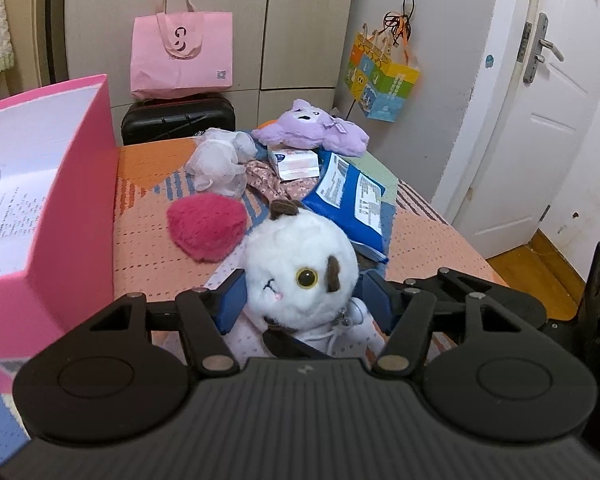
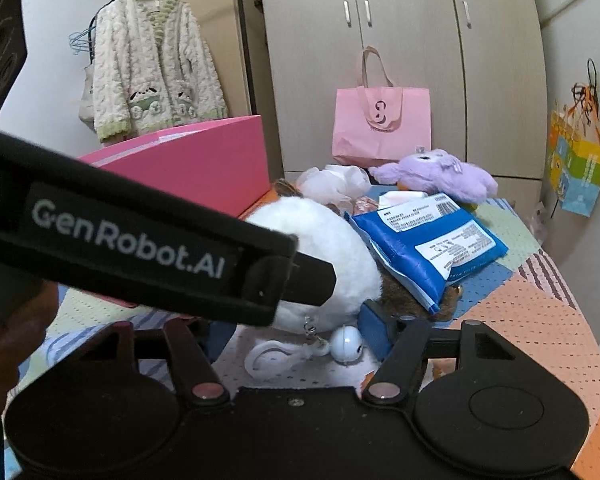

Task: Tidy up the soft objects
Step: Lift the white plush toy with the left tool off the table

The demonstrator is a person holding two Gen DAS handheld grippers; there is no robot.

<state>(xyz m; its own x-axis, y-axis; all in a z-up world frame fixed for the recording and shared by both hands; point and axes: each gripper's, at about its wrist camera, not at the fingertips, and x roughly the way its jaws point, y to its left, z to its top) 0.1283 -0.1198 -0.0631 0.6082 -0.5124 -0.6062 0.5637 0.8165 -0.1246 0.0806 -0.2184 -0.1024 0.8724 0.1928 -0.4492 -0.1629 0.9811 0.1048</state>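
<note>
My left claw (image 1: 300, 300) grips the cat plush (image 1: 300, 264); right claw (image 2: 296, 336) open just behind; pink box (image 1: 76, 184) lies left.

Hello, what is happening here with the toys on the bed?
A person is tidying soft things with two handheld grippers. The left gripper has its blue fingers on both sides of a white plush cat, which also lies between the right gripper's fingers. A red plush heart, a purple plush and a blue package lie on the bedspread. An open pink box stands at the left.
</note>
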